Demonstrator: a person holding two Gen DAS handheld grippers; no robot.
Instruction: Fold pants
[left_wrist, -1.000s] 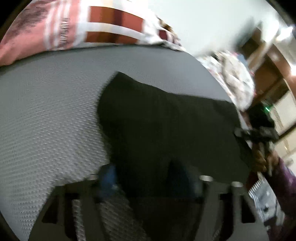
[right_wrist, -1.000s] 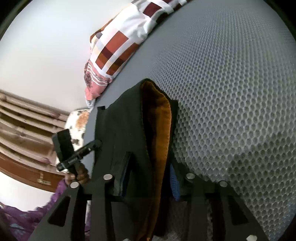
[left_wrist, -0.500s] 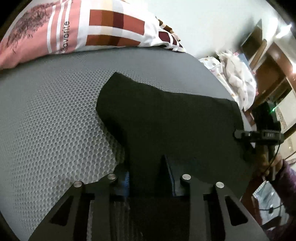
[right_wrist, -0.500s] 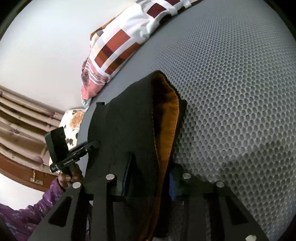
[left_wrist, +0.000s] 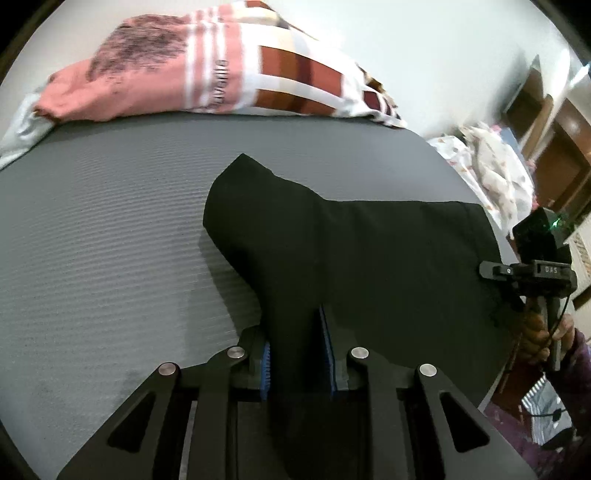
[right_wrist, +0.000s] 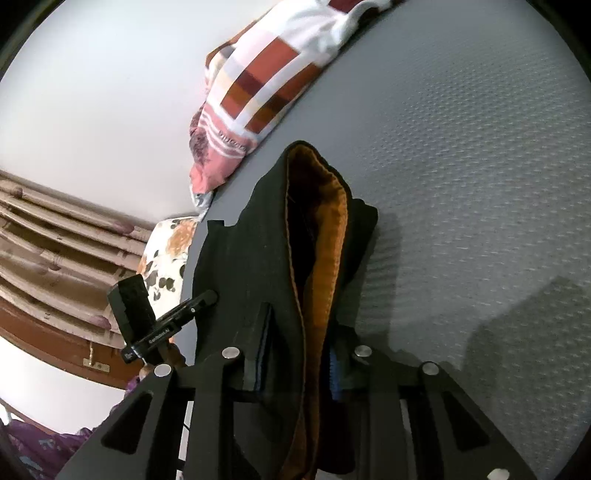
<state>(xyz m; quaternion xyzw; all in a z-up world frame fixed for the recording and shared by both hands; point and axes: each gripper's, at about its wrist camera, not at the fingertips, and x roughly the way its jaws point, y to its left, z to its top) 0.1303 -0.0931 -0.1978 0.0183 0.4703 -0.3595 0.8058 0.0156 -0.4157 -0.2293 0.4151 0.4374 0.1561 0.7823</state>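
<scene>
Both grippers pinch the black pants
Left gripper (left_wrist: 297, 354) jaws, spread a second ago, have just closed on pants (left_wrist: 369, 258); right gripper (right_wrist: 297, 363) tightened too, cloth lifted off the grey bed (left_wrist: 110, 229).

A grey textured mattress (left_wrist: 110, 229) carries the black pants (left_wrist: 369, 258) (orange lining showing at the folded edge), which lie near its edge, and a patchwork pillow (left_wrist: 221, 74) at the far end.

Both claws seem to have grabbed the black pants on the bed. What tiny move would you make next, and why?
Probably lift both ends a little and carry them across the grey mattress to fold. The left gripper and right gripper have just been closing and now pinch the black pants, with its orange lining showing at the right end.
</scene>
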